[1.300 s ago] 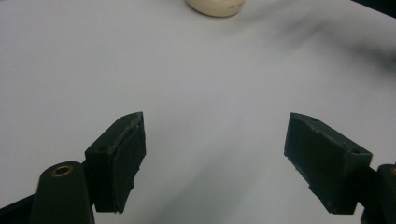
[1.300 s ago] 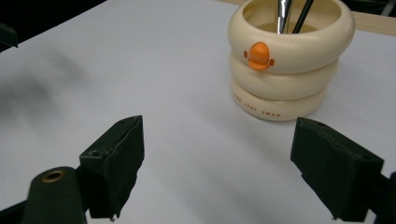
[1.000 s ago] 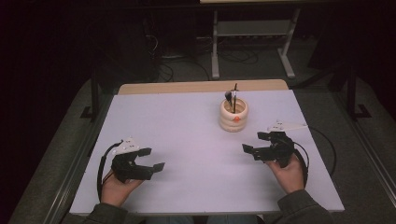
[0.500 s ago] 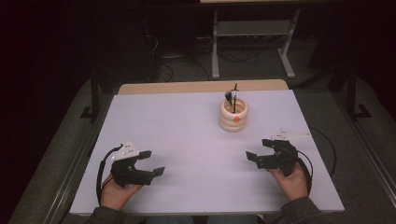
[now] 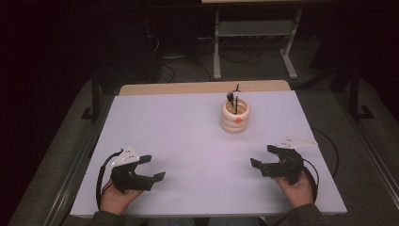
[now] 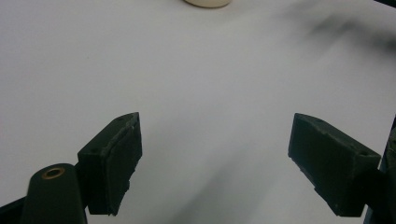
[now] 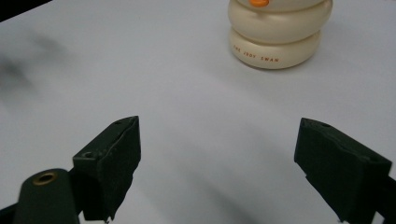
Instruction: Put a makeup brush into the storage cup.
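Pale lilac worktop (image 5: 188, 141), cream ringed holder (image 5: 235, 116) at the far middle-right, two dark brushes (image 5: 234, 98) upright inside.
Left gripper (image 5: 153, 168) and right gripper (image 5: 261, 157) low at the near edge, well apart from the holder, fingers (image 7: 109, 163) wide, nothing held. Possible trouble: a hasty reach could knock the light holder over, or pinch both brushes together and tip it.

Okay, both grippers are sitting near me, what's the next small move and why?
Probably ease the right gripper forward toward the cream holder. Its jaws stand open and empty, the holder with its brushes stands ahead of it, nearer than to the left gripper.
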`<state>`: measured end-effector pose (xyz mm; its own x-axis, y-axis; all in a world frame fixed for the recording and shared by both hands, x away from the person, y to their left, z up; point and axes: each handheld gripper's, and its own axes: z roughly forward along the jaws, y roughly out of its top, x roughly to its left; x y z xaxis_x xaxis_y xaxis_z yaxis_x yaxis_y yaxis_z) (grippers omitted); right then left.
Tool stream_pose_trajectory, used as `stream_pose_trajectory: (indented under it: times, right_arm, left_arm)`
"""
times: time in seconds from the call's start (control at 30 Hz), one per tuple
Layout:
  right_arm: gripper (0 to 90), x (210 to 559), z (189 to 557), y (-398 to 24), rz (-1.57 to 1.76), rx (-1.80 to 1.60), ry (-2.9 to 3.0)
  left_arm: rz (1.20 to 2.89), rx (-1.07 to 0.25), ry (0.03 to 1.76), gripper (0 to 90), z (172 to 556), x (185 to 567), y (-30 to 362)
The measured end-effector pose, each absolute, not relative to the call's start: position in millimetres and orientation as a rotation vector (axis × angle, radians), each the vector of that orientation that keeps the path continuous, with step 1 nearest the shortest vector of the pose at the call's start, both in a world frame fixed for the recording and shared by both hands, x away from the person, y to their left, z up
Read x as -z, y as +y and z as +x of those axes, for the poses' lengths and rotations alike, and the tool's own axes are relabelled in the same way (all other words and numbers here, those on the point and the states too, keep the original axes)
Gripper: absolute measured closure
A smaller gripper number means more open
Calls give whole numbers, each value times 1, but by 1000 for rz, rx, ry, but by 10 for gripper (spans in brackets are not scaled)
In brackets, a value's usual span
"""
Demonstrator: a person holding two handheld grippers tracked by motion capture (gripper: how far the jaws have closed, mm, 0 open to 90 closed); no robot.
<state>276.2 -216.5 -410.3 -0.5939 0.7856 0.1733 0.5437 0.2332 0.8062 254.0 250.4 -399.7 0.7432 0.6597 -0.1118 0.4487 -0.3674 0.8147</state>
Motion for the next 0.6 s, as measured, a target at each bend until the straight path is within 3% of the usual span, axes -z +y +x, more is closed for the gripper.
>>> stream_pose_trajectory:
  times: [0.6]
  right_arm:
    - [137, 421, 266, -221, 1251, -1283, 2241]
  left_arm:
    - [2056, -271, 833, 177, 251, 412, 251]
